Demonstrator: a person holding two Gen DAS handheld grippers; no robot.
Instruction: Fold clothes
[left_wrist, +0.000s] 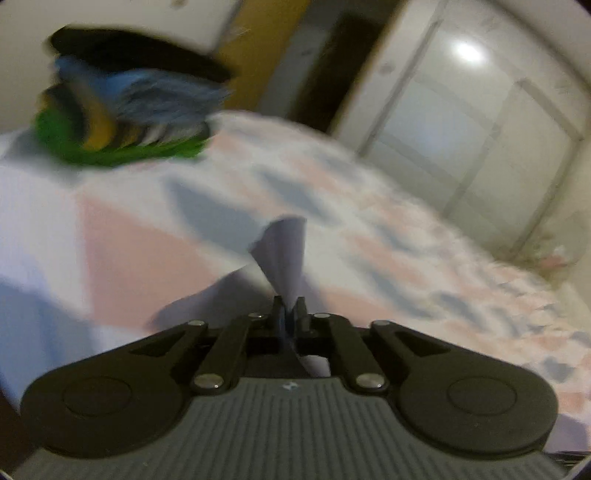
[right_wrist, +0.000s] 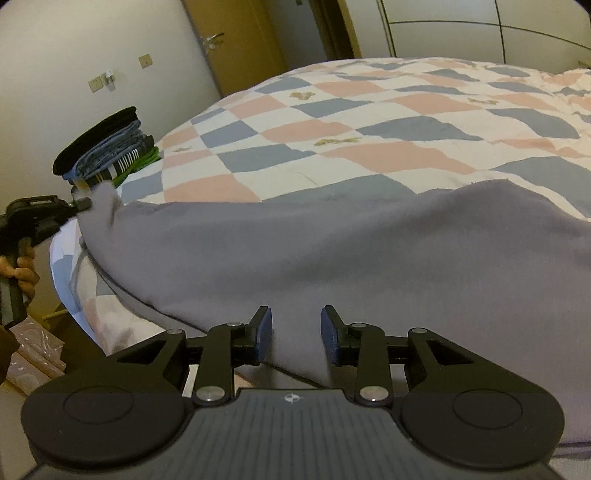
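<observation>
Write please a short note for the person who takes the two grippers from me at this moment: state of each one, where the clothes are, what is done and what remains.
Left gripper: shut on a corner of the grey garment, lifted a little above the bed.
Right gripper: open, fingers either side of the near edge of the garment, nothing pinched yet.
Grey garment: spread across the near part of the bed, no fold visible.
Pile of folded clothes: at the far left corner of the bed.
Done: earlier pieces are stacked.
Left: close the right gripper on the near edge, fold the grey garment, probably add it to the pile.
</observation>
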